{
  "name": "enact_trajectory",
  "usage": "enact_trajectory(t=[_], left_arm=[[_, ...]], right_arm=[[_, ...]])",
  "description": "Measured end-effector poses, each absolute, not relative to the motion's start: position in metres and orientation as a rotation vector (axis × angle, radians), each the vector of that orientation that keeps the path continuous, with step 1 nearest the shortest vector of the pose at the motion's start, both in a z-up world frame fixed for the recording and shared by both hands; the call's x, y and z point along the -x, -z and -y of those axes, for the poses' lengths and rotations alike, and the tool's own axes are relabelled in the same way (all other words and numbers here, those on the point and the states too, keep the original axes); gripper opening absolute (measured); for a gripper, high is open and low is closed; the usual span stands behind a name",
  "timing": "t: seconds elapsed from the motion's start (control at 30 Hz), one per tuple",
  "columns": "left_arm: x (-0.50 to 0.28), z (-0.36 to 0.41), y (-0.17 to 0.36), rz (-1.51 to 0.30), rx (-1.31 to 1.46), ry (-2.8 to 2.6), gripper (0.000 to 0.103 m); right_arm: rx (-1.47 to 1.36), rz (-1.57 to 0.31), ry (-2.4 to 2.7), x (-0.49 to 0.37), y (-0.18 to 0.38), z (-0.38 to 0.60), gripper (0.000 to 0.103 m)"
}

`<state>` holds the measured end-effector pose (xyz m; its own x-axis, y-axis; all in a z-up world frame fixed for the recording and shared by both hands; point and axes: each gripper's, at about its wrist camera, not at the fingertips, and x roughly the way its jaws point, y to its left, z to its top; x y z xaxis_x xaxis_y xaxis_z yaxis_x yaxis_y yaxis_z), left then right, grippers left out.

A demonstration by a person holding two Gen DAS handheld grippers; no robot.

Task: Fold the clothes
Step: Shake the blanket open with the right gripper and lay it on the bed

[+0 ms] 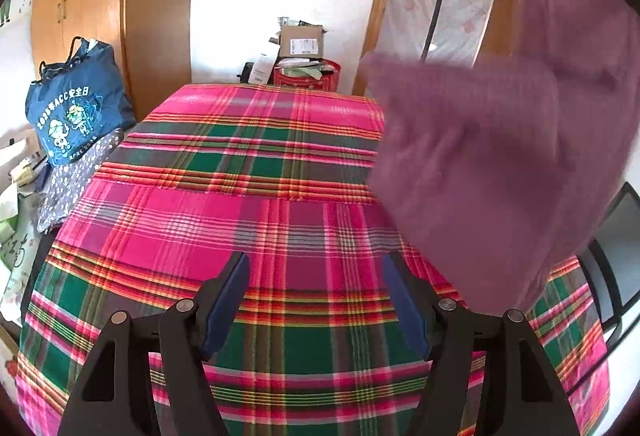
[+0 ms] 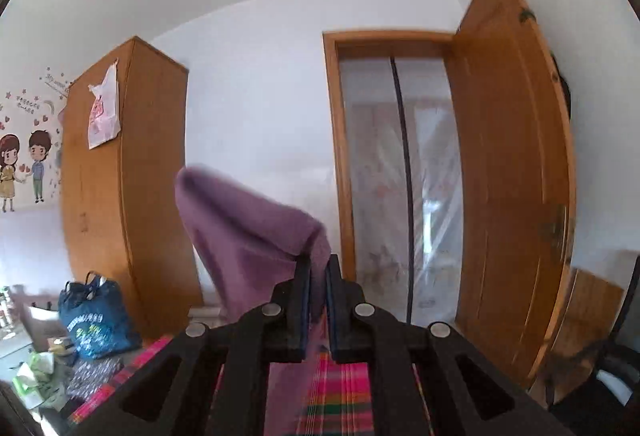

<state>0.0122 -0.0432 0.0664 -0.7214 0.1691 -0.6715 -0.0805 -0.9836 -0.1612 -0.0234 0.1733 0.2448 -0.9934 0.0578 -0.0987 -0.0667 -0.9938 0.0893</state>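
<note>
A purple knit garment (image 1: 492, 155) hangs in the air at the right of the left wrist view, above the plaid-covered table (image 1: 256, 171), blurred by motion. My left gripper (image 1: 316, 268) is open low over the plaid cloth, with nothing between its blue pads, and the garment hangs to its right. In the right wrist view my right gripper (image 2: 318, 268) is held high and shut on an edge of the purple garment (image 2: 244, 236), which drapes left and down from the fingers. The garment's lower end is hidden behind the gripper body.
A blue tote bag (image 1: 76, 103) and floral cloth (image 1: 76, 179) lie left of the table. A cardboard box (image 1: 302, 41) on a red basket (image 1: 308, 73) stands at the far end. A wooden wardrobe (image 2: 124, 175), an open wooden door (image 2: 516, 163) and a black chair (image 1: 612, 248) surround the table.
</note>
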Motion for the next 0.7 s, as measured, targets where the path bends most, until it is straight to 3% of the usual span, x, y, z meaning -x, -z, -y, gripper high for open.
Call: enact_trajectory(t=[0.4, 0.5, 0.7], left_arm=[[-0.022, 0.049, -0.066, 0.186, 1.137, -2.781, 0.071], [-0.024, 0.048, -0.064, 0.157, 1.154, -2.747, 0.071], [-0.03, 0.039, -0.053, 0.077, 1.203, -2.655, 0.071]], right_arm=[[0.836, -0.158, -2.736, 0.061, -0.105, -0.249, 0.009], [0.908, -0.039, -2.612, 0.066, -0.072, -0.26, 0.009], [0.9, 0.079, -2.665, 0.038, -0.06, -0.255, 0.014]])
